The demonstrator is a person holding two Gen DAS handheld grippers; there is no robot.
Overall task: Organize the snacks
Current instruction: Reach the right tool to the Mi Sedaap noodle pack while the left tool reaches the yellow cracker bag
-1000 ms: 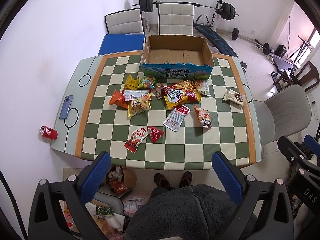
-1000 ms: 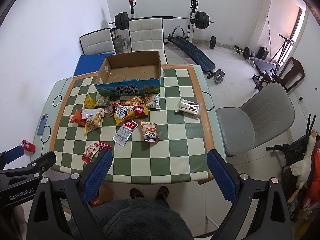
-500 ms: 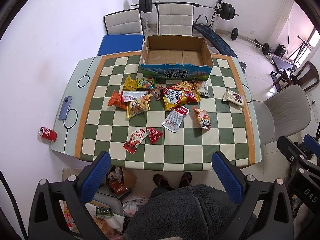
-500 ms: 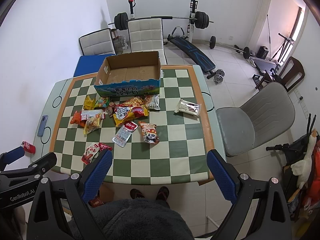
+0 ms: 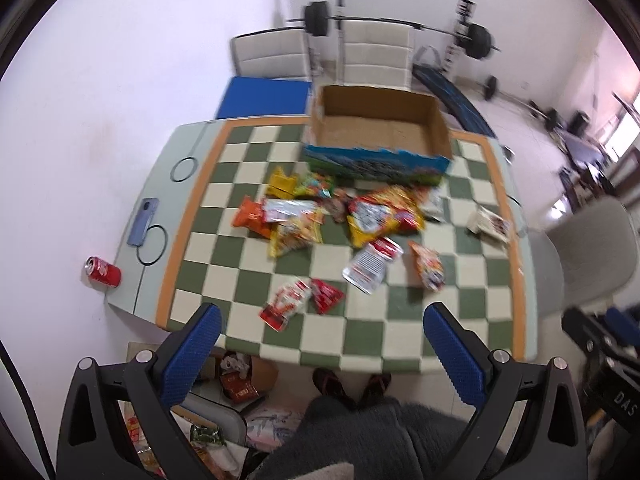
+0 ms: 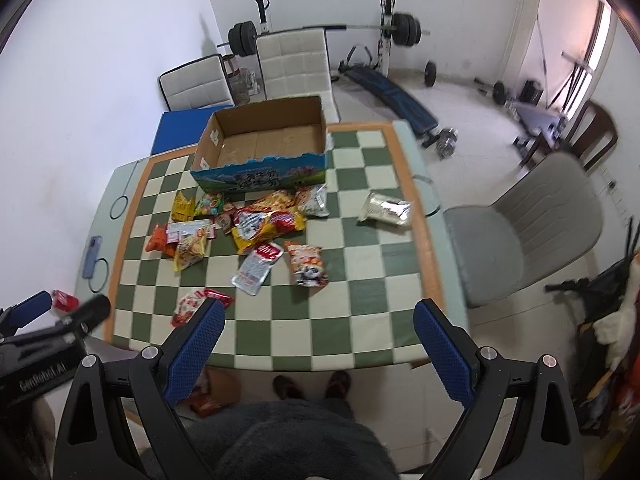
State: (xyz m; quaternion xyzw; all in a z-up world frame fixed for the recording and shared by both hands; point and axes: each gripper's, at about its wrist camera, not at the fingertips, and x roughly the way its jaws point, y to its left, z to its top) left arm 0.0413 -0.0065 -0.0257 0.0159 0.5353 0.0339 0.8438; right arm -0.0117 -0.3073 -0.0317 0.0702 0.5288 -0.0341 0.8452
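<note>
Both hand-held grippers hover above the near edge of the bench (image 6: 372,320), jaws spread wide and empty. Left hand-held gripper (image 5: 320,344); right hand-held gripper (image 6: 320,336). The snacks lie scattered ahead of both, none yet in the empty cardboard box (image 6: 264,148), which stands beyond the pile at the far side. Nearest the left hand-held gripper, just ahead and between its fingers, lie a red-and-white packet (image 5: 286,304) and a small red packet (image 5: 326,295) touching it; the former's long axis runs obliquely, near-left to far-right. The panda packet (image 6: 308,266) lies ahead of the right hand-held gripper. The silver packet (image 6: 384,210) sits apart, far right. Judged nearer for the first pick: the left.
</note>
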